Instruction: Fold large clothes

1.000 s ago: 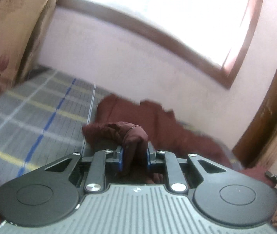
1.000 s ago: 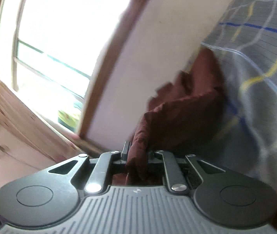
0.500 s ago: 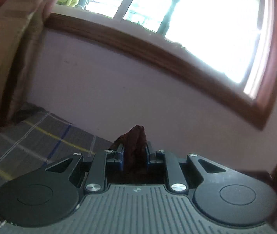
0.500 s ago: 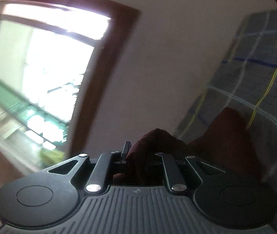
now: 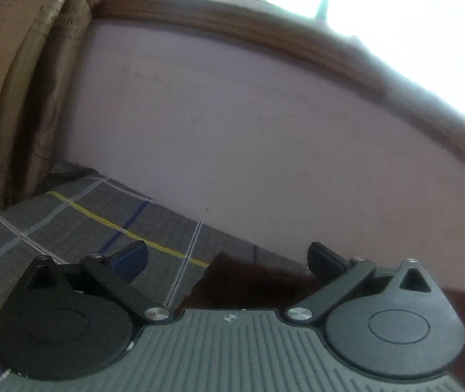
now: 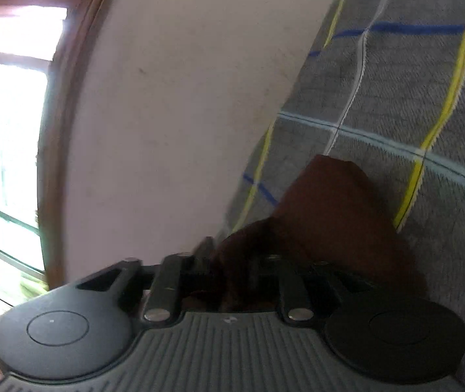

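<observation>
A dark maroon garment (image 5: pixel 248 285) lies on the grey checked bedsheet (image 5: pixel 78 225) close to the wall. My left gripper (image 5: pixel 229 259) is open, its fingers spread wide above the cloth and holding nothing. In the right wrist view the same garment (image 6: pixel 333 209) runs from the sheet (image 6: pixel 412 91) up into my right gripper (image 6: pixel 242 261), which is shut on a bunched fold of it. Most of the garment is hidden under the gripper bodies.
A pale pink wall (image 5: pixel 248 137) rises just behind the bed, with a wood-framed window (image 5: pixel 379 9) above. A tan patterned curtain (image 5: pixel 10 65) hangs at the left. The window frame (image 6: pixel 62 98) also shows at the left of the right wrist view.
My left gripper has opened and let go of the maroon cloth, which now lies on the sheet. My right gripper has stayed shut on the cloth and come lower toward the bed.
</observation>
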